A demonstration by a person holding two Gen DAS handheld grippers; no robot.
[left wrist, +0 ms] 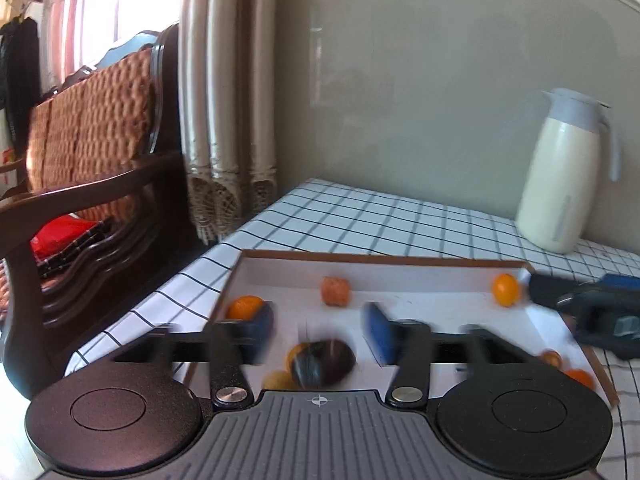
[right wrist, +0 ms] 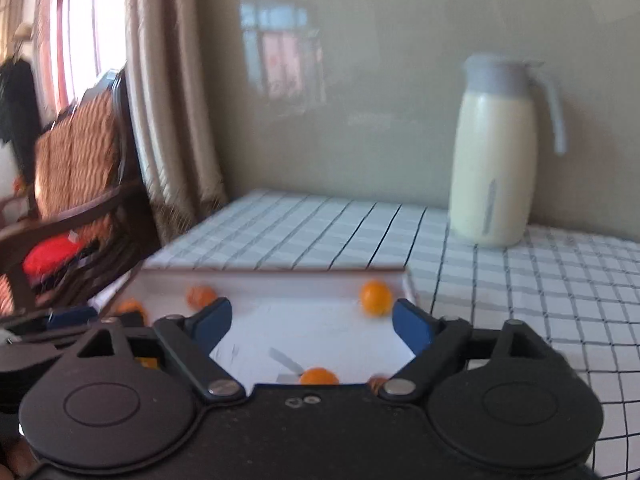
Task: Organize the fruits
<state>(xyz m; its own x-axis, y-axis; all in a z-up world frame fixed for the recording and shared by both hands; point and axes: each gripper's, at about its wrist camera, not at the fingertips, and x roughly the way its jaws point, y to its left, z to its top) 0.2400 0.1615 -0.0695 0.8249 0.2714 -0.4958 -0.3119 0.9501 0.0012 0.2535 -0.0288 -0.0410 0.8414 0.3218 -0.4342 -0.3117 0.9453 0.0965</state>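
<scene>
Tools: left [left wrist: 326, 330], right [right wrist: 312, 322] both wide over tray [left wrist: 400, 258]; dark fruit [left wrist: 324, 362] blurred, maybe avocado.

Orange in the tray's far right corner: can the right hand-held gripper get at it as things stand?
Probably yes. The orange lies alone in the tray corner, just ahead of the open right hand-held gripper, with bare tray floor between; the corner walls might crowd one finger.

Bright window [left wrist: 96, 20] daylight; motion blur, fisheye warping.
</scene>
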